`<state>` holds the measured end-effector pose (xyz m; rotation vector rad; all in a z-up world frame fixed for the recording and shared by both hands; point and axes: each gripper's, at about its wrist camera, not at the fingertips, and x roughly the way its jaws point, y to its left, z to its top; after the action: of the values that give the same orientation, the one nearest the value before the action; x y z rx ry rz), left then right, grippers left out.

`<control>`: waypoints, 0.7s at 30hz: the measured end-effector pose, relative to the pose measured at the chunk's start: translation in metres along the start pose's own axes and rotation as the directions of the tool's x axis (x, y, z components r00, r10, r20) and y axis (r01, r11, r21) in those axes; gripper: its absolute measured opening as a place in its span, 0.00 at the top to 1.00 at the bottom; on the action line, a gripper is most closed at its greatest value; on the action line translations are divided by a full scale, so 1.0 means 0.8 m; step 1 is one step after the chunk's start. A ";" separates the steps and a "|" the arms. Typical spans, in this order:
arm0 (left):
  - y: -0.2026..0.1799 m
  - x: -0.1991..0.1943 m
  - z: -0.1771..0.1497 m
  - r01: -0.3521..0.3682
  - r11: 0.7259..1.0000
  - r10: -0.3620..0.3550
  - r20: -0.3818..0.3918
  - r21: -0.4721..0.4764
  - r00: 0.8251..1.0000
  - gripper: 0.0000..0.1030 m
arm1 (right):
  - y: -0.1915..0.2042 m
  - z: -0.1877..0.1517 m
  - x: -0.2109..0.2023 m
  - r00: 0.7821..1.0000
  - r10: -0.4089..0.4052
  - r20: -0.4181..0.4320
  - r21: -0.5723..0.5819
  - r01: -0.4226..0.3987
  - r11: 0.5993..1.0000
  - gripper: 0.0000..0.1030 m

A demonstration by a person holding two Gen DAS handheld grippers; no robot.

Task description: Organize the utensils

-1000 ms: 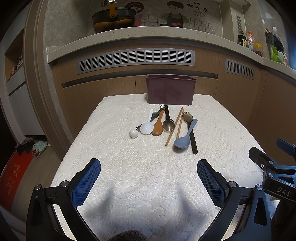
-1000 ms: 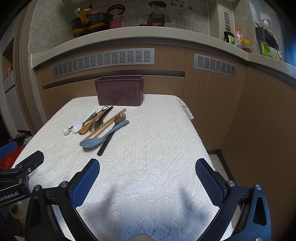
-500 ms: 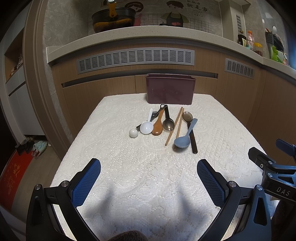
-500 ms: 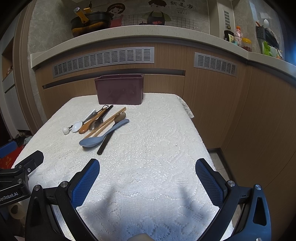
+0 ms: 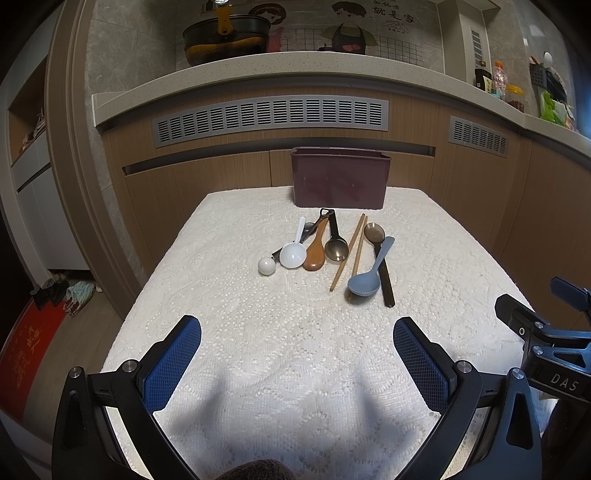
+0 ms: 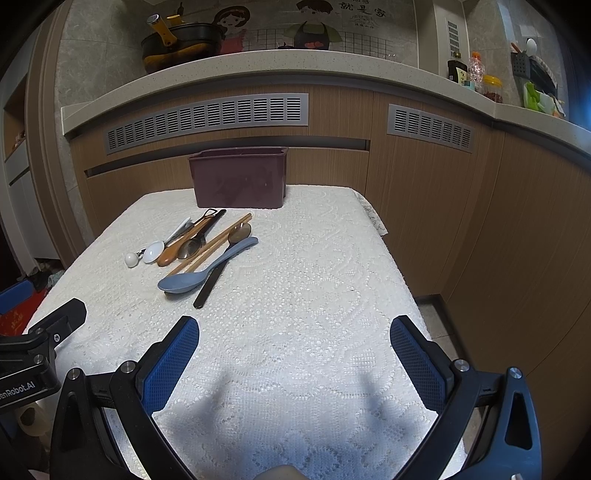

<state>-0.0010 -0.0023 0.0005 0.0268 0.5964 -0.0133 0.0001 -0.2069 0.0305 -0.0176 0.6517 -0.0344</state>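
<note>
Bare tablecloth lies before the utensils; box stands behind.

Wood-panelled counter front, grey vent grilles, cartoon wall tiles

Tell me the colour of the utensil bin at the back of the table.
Dark maroon bin, clearest in the left wrist view.

Both cameras look forward, low over the white lace-covered worktop; both see the far dark red plastic box.
</note>
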 end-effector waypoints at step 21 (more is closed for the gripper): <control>0.037 0.114 0.100 0.048 0.999 -0.047 -0.070 0.002 0.996 0.00 | 0.008 0.091 0.093 0.999 -0.029 -0.019 -0.114 0.027 0.993 0.00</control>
<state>0.1200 0.0246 0.0161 0.0165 0.6674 -0.0599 0.1036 -0.2027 0.0429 -0.1360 0.6738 -0.0248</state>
